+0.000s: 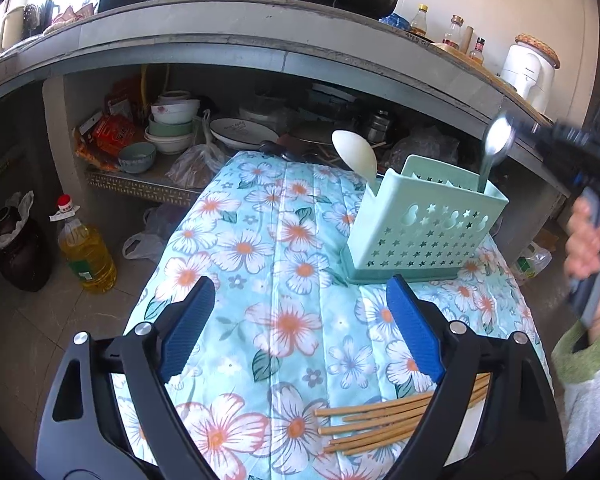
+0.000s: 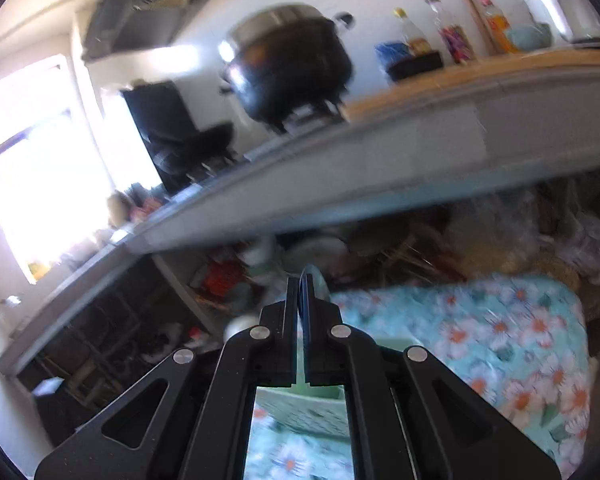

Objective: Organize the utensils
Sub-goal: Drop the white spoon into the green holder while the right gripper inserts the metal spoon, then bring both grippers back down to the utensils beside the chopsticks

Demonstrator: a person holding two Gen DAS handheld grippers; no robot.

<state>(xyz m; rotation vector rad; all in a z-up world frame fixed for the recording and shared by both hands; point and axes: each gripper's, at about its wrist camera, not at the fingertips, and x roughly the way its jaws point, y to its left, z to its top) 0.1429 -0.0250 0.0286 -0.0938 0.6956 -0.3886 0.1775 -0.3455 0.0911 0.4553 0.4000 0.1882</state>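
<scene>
Left gripper [image 1: 300, 320] hangs wide open and empty at lower centre, lined up for the bamboo chopsticks [image 1: 380, 420] lying on the floral cloth [image 1: 260, 240]. Right gripper [image 2: 299, 300] is pinched shut on the metal spoon [image 1: 496, 144] above the mint-green perforated plastic caddy [image 1: 420, 232], centre right, probably dropping it in.

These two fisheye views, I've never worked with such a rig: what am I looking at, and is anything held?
No robot arm: a person holds a two-finger gripper in each hand, with a camera on each. The left view looks along the open left gripper, empty above a floral cloth. On the cloth stand a green utensil caddy, holding a white spoon, and a bundle of chopsticks by the right-hand finger. At the right edge the person's hand holds the right gripper, shut on a metal spoon whose handle reaches into the caddy. The right view is blurred.
</scene>
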